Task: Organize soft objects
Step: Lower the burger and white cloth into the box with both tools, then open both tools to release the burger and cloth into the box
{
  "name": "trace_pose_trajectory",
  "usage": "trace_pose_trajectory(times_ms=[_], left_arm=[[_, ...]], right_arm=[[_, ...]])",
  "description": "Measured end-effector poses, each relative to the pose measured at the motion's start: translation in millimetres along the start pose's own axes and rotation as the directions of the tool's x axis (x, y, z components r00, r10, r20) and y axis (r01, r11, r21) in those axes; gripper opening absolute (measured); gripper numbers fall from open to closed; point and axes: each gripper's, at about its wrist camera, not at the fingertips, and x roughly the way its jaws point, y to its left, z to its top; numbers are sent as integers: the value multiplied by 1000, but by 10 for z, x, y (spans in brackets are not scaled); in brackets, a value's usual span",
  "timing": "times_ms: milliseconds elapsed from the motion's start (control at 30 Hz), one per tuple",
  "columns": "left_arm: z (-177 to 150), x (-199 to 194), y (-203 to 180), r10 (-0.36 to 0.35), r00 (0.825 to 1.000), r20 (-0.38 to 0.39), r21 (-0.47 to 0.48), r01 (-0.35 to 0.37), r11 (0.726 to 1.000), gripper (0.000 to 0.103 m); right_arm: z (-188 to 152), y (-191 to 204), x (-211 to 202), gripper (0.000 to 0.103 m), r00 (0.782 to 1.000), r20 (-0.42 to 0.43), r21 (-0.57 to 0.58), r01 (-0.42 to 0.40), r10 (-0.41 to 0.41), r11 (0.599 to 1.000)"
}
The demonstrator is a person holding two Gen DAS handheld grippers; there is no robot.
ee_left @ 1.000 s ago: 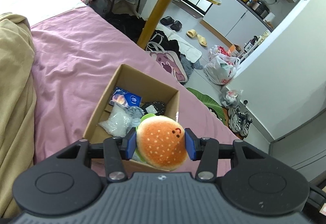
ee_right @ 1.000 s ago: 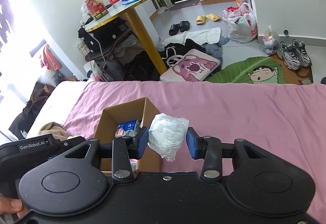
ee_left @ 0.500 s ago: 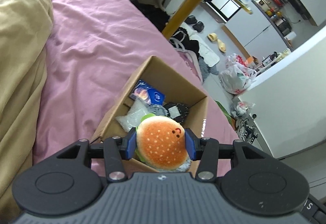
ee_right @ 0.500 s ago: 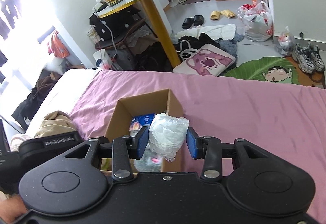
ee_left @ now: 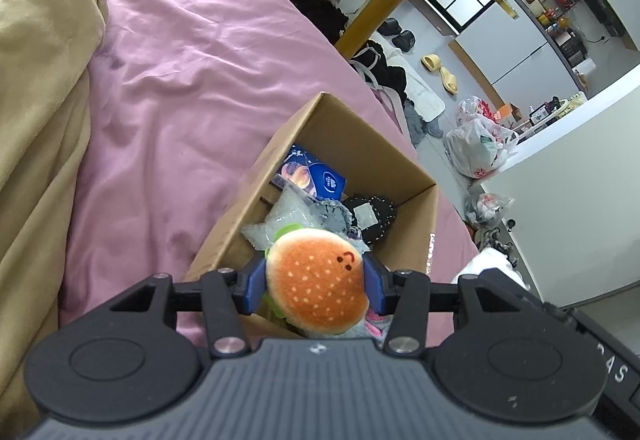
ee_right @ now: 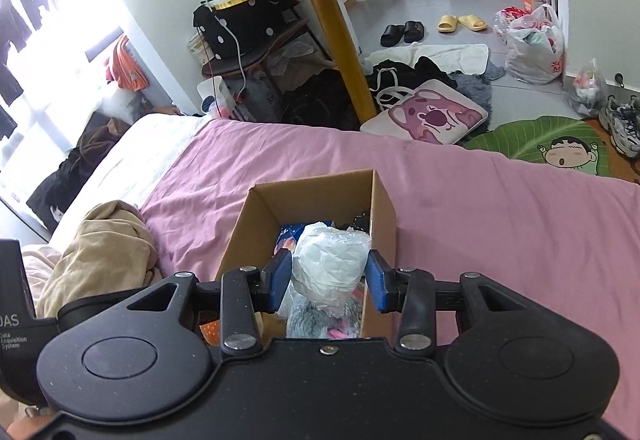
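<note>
Left tool (ee_left: 316, 283) is clenched on the burger plush (ee_left: 317, 281), blue pads pressed into both sides of the bun. I'm holding it over the near end of the cardboard box (ee_left: 412, 240), above the rim. The box sits on the pink bedsheet (ee_left: 180, 88), with the tan blanket (ee_left: 36, 88) bunched along its left.

Right tool (ee_right: 328, 276) is gripping the white wrapped bundle (ee_right: 330, 266), also over the open box (ee_right: 384, 208). Its left pad is tight on the bundle; the right pad looks just at the edge, contact hard to confirm.

Already in the box: a blue packet (ee_left: 312, 176) at the far end, a clear plastic bag (ee_left: 276, 218), a black studded item (ee_left: 370, 216), and something grey and fuzzy (ee_right: 320, 314) at the near end.

The left tool's body shows at the lower left edge of the right wrist view.
</note>
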Motion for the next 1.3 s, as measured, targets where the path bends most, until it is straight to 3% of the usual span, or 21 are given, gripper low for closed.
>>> trace_pose_trajectory(times_ms=[367, 800, 1000, 1300], left_arm=[[75, 86, 123, 22, 999, -25, -75, -24, 997, 53], [92, 59, 131, 10, 1000, -19, -78, -11, 997, 55], [88, 54, 133, 11, 1000, -17, -72, -12, 997, 56], [53, -1, 7, 28, 1000, -1, -2, -28, 1000, 71]], right_arm=[[33, 22, 290, 40, 999, -38, 8, 15, -15, 1000], [103, 27, 413, 41, 998, -51, 18, 41, -40, 999], [104, 17, 411, 55, 998, -51, 38, 44, -42, 998], [43, -75, 234, 62, 997, -56, 60, 53, -50, 997]])
